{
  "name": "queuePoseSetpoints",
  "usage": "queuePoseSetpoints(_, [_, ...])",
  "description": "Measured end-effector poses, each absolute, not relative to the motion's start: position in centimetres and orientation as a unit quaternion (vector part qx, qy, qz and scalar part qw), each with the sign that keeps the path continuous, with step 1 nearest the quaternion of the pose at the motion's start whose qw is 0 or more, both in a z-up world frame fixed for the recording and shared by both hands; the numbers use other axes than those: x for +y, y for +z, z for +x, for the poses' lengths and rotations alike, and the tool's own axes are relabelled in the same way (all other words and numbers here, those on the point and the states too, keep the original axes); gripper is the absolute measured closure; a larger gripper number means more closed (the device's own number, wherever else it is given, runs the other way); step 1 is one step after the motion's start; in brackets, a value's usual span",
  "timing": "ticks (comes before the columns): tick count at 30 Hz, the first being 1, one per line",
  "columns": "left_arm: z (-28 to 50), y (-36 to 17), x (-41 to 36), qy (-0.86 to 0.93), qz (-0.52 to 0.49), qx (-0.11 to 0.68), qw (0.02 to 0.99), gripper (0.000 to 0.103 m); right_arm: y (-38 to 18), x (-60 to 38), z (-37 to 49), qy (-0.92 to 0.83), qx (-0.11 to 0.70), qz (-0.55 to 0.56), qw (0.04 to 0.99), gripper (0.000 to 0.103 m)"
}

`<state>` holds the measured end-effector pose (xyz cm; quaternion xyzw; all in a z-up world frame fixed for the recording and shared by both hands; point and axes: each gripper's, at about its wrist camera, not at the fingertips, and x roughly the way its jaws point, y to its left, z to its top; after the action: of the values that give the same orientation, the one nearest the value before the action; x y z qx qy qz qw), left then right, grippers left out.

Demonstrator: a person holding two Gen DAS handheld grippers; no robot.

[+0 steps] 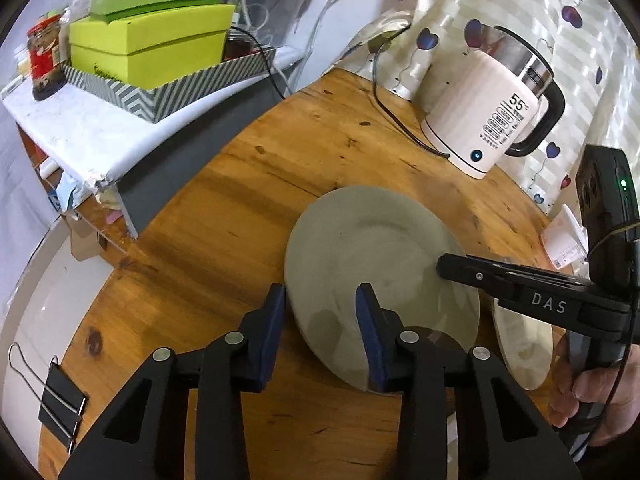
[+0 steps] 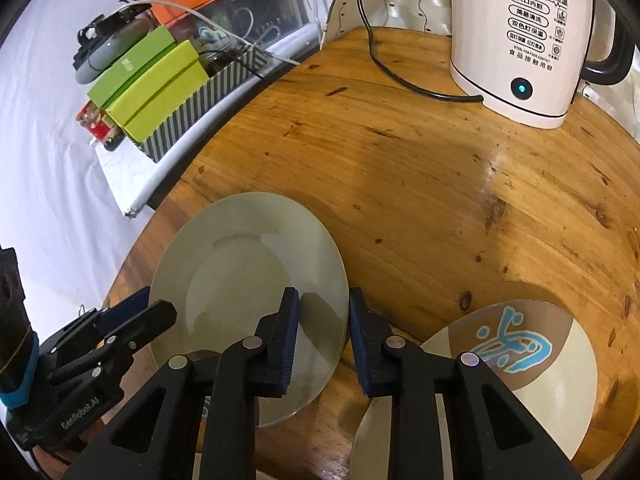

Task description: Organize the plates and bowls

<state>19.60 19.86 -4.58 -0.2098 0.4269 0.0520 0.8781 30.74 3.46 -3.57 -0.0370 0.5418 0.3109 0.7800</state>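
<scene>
Two hand-held grippers flank the grey plate [image 2: 248, 280] on the counter [image 2: 400, 184]: our left hand-held gripper [image 1: 320, 300] spread across its left rim, our right hand-held gripper [image 2: 324, 312] spread astride its right rim, likely readying a lift toward the patterned bowl [image 2: 520, 352] at near right.

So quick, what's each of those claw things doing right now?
Left gripper: open, fingers straddling the grey plate's left rim, not clamped.
Right gripper: open, fingers straddling the plate's right rim, holding nothing.
</scene>
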Motion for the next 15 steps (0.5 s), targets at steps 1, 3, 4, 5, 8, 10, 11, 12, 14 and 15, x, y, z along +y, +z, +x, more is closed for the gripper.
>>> queuePoseSetpoints(1, [19.49, -4.54, 19.99, 0.055, -0.208, 0.424, 0.88, 0.066, -3.64, 3.39, 30.76, 0.311, 0.542, -0.034, 0.78, 0.079])
queuePoseSetpoints(3, [19.5, -4.46, 20.06, 0.049, -0.21, 0.421, 0.881, 0.067, -3.72, 3.34, 30.77, 0.311, 0.542, -0.031, 0.78, 0.079])
queuePoseSetpoints(4, [19.57, -4.45, 19.98, 0.043, -0.211, 0.422, 0.881, 0.07, -3.73, 3.37, 30.8, 0.311, 0.541, -0.03, 0.781, 0.079])
queuePoseSetpoints(5, [19.71, -4.43, 19.87, 0.044, -0.207, 0.423, 0.881, 0.07, -3.74, 3.39, 30.8, 0.31, 0.541, -0.031, 0.781, 0.079])
queuePoseSetpoints(8, [19.79, -4.59, 20.09, 0.053, -0.207, 0.427, 0.878, 0.07, -3.78, 3.42, 30.78, 0.311, 0.541, -0.03, 0.781, 0.079])
queuePoseSetpoints(10, [19.73, -4.82, 20.55, 0.062, -0.212, 0.427, 0.877, 0.07, -3.78, 3.47, 30.75, 0.311, 0.541, -0.029, 0.781, 0.079])
queuePoseSetpoints(11, [19.79, -4.99, 20.74, 0.059, -0.217, 0.428, 0.875, 0.07, -3.77, 3.52, 30.74, 0.311, 0.541, -0.03, 0.781, 0.079])
queuePoseSetpoints(12, [19.84, -5.06, 20.83, 0.055, -0.221, 0.428, 0.874, 0.07, -3.79, 3.47, 30.78, 0.311, 0.54, -0.031, 0.781, 0.079])
queuePoseSetpoints(14, [19.91, -5.07, 20.68, 0.049, -0.22, 0.43, 0.874, 0.07, -3.8, 3.47, 30.78, 0.311, 0.541, -0.03, 0.781, 0.079])
queuePoseSetpoints(15, [20.01, -5.12, 20.61, 0.042, -0.224, 0.43, 0.874, 0.07, -3.8, 3.48, 30.78, 0.311, 0.541, -0.03, 0.781, 0.079])
